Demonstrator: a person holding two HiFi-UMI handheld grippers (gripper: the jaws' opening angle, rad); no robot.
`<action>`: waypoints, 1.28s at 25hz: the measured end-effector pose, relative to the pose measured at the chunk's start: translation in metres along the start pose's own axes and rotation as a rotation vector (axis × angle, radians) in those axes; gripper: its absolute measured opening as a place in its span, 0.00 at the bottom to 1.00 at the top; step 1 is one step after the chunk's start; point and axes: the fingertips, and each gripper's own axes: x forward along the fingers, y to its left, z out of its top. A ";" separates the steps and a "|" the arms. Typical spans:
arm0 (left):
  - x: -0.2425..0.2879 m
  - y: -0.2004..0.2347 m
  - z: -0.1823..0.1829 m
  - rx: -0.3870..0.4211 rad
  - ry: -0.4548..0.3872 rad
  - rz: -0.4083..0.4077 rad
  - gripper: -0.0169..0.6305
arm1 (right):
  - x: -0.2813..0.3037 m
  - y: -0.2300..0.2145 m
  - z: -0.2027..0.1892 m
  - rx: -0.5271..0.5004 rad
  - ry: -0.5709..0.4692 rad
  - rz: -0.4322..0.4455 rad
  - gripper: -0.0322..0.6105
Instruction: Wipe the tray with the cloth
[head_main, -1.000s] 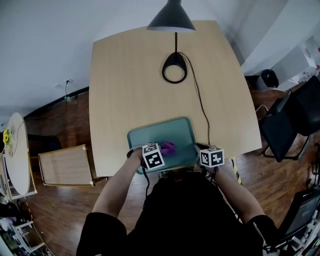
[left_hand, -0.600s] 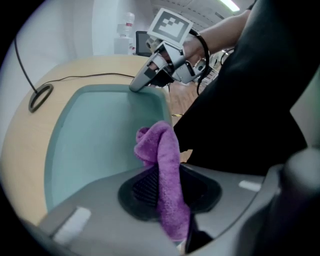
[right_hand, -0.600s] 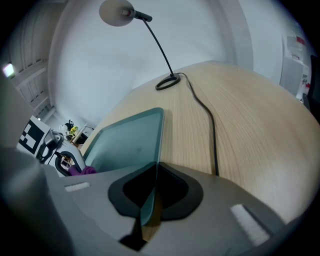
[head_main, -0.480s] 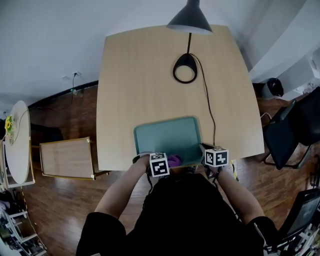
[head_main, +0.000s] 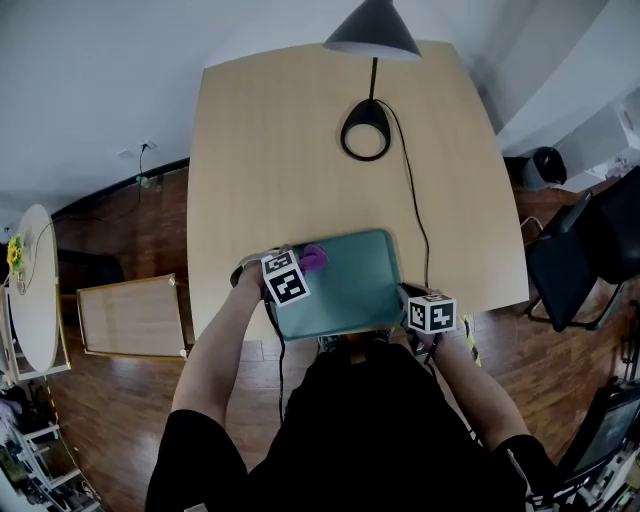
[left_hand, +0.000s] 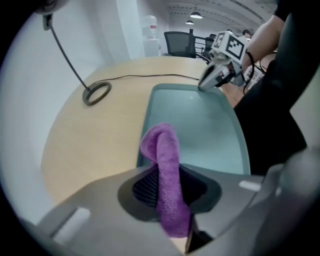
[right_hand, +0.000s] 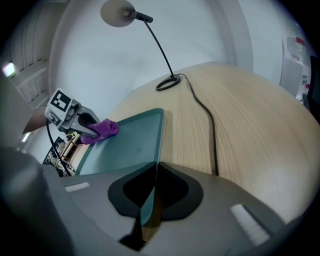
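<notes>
Our left gripper (left_hand: 167, 190) clamped on the cloth (left_hand: 161, 146), right gripper (right_hand: 150, 195) pinching the tray (right_hand: 127, 145) rim, we should sweep with even pressure

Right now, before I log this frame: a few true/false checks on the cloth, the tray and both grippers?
1. The left gripper has its fingers shut on the purple cloth. True.
2. The cloth is at the tray's near right corner. False: in the head view it is at the far left corner of the tray.
3. The right gripper is clamped on the tray's rim. True.
4. The lamp base stands on the tray. False: it stands on the table, beyond the tray and apart from it.
</notes>
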 end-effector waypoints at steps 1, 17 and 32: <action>0.001 0.010 -0.003 -0.016 0.003 0.010 0.19 | 0.000 0.000 0.000 0.000 0.000 0.001 0.08; 0.013 -0.063 -0.012 -0.004 -0.018 -0.110 0.19 | -0.001 -0.006 0.002 -0.003 0.007 -0.009 0.08; 0.016 -0.158 -0.011 0.086 -0.057 -0.196 0.19 | 0.003 -0.014 0.005 -0.014 0.016 -0.035 0.08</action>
